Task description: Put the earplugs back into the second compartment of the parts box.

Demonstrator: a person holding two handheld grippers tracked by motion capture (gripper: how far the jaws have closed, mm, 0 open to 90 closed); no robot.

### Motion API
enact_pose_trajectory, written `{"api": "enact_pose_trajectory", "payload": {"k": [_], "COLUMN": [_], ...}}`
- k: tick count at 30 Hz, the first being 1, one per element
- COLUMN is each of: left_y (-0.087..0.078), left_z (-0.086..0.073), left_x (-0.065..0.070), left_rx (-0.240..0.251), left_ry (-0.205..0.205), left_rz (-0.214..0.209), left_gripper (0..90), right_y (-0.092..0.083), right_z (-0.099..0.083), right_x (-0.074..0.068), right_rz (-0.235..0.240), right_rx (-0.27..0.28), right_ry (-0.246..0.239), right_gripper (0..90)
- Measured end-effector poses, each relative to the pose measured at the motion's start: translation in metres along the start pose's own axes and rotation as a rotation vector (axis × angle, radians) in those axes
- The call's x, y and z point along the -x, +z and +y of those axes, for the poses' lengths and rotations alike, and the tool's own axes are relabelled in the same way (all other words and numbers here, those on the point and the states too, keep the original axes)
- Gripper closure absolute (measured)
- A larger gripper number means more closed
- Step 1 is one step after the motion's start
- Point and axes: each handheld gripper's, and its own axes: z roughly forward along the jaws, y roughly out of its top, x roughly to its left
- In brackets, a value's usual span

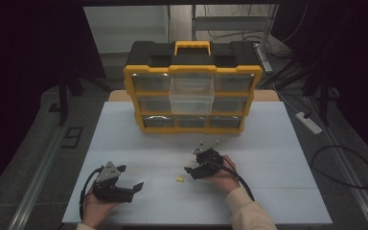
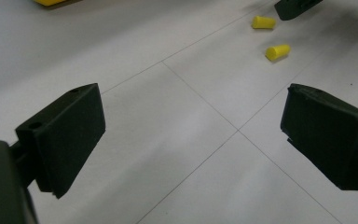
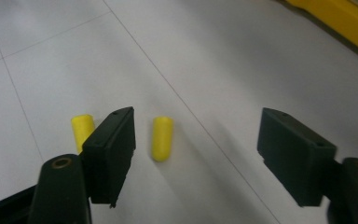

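Observation:
Two small yellow foam earplugs lie on the white table. In the right gripper view one earplug (image 3: 161, 137) lies between the open jaws of my right gripper (image 3: 196, 144), closer to the left jaw and touching neither pad. The other earplug (image 3: 82, 130) sits just outside that jaw, partly hidden behind it. From above, an earplug (image 1: 178, 179) shows just left of the right gripper (image 1: 190, 161). My left gripper (image 1: 132, 176) rests low at the near left, open and holding nothing (image 2: 191, 135). Both earplugs (image 2: 263, 22) (image 2: 278, 51) lie well ahead of it.
A yellow and black drawer organizer (image 1: 192, 86) stands at the back of the table, its yellow edge (image 3: 340, 18) visible in the right gripper view. One clear drawer (image 1: 191, 93) in its top middle is pulled out. The white table top (image 1: 268, 158) spreads wide on both sides.

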Motion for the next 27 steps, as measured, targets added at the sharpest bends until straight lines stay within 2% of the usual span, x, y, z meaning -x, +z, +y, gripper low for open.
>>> {"api": "enact_pose_trajectory", "payload": {"k": [5, 9, 14, 15, 16, 17, 18, 19, 25, 26, 27], "left_y": [0.000, 0.001, 0.000, 0.000, 0.000, 0.000, 0.001, 0.001, 0.000, 0.000, 0.000], "left_z": [0.000, 0.000, 0.000, 0.000, 0.000, 0.000, 0.000, 0.000, 0.000, 0.000, 0.000], "left_x": [0.001, 0.001, 0.001, 0.001, 0.001, 0.001, 0.001, 0.001, 0.001, 0.001, 0.001], "left_rx": [-0.001, -0.003, -0.001, -0.001, -0.003, -0.003, -0.004, -0.004, -0.003, -0.004, -0.004], "left_ry": [0.005, 0.007, 0.007, 0.007, 0.008, 0.008, 0.009, 0.010, 0.010, 0.011, 0.011], "left_rz": [0.003, 0.002, 0.003, 0.003, 0.005, 0.005, 0.005, 0.006, 0.006, 0.006, 0.006], "left_gripper": [6.5, 6.5, 6.5, 6.5, 6.5, 6.5, 6.5, 6.5, 6.6, 6.6, 6.6], "right_y": [0.005, 0.009, 0.013, 0.013, 0.013, 0.013, 0.013, 0.013, 0.010, 0.008, 0.003], "right_z": [0.001, 0.003, 0.004, 0.004, 0.003, 0.003, 0.003, 0.003, -0.001, -0.001, -0.003], "right_x": [-0.003, -0.008, -0.012, -0.012, -0.011, -0.011, -0.011, -0.011, -0.008, -0.008, -0.007], "right_rz": [0.014, 0.021, 0.020, 0.020, 0.039, 0.039, 0.051, 0.051, 0.049, 0.048, 0.052], "right_rx": [-0.016, -0.039, -0.075, -0.075, -0.075, -0.075, -0.072, -0.067, -0.047, -0.037, -0.004], "right_ry": [-0.019, -0.052, -0.077, -0.077, -0.061, -0.061, -0.054, -0.046, -0.041, -0.042, -0.037], "right_gripper": [35.3, 40.1, 57.6, 57.6, 63.8, 63.8, 67.8, 75.5, 79.9, 79.9, 80.0]}}
